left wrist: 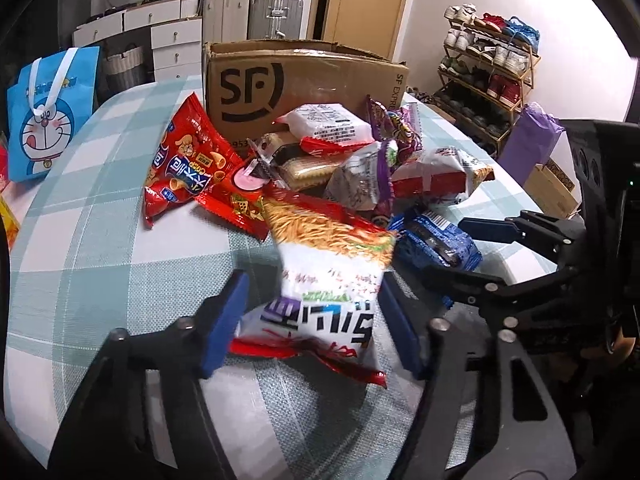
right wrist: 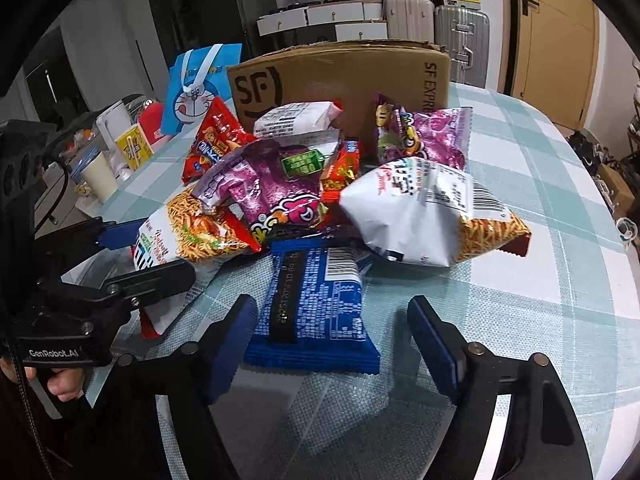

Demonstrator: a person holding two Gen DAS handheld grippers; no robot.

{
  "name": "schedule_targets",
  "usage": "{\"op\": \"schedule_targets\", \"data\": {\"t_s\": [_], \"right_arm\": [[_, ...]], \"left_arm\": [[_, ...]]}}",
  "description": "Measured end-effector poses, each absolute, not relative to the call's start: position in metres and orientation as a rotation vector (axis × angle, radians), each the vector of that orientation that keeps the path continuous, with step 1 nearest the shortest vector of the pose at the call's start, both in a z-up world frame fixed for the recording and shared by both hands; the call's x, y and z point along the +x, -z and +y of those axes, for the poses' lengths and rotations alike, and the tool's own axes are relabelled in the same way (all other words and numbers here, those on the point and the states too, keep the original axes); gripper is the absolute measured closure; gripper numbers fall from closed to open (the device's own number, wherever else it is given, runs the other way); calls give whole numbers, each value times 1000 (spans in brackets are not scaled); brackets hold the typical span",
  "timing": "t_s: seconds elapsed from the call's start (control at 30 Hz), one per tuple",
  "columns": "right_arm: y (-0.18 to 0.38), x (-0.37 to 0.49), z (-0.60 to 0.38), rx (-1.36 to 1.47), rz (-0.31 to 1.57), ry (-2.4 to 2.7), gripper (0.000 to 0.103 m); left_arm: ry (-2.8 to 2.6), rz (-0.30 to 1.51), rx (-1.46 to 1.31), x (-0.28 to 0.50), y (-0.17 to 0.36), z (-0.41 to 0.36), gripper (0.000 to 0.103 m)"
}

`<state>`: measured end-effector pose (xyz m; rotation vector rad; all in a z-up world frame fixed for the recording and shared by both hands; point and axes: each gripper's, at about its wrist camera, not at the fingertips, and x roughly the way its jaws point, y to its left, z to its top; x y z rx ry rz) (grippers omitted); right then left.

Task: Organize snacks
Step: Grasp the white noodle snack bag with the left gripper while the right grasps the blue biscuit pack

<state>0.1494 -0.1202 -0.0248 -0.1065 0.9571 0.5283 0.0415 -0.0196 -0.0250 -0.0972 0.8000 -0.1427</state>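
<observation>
Left gripper [left wrist: 314,312]: jaws astride noodle-snack bag [left wrist: 326,280] at near edge of snack pile [left wrist: 320,160]; pads appear pressed on bag sides, contact partly blurred. Right gripper [right wrist: 332,320]: jaws apart, blue packet [right wrist: 312,304] lying flat on desk [right wrist: 520,280] between them, right pad clear of it. Cardboard box [right wrist: 352,76] behind pile.

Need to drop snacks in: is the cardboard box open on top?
Open: the cardboard box stands upright, its top flaps raised. Its inside is hidden.
</observation>
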Motion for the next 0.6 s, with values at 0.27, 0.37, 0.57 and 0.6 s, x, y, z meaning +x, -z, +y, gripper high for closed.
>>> {"op": "schedule_targets", "data": {"t_s": [0.27, 0.37, 0.57, 0.6], "right_arm": [[25, 147, -112, -116, 968, -565, 45], [24, 144, -111, -127, 950, -566, 53], [16, 136, -118, -95, 933, -598, 59], [15, 135, -121, -89, 929, -604, 60]], "left_arm": [[164, 795, -120, 35, 22, -18, 61], [169, 793, -127, 33, 21, -16, 63], [171, 777, -156, 25, 17, -10, 63], [171, 772, -158, 24, 15, -9, 63]]}}
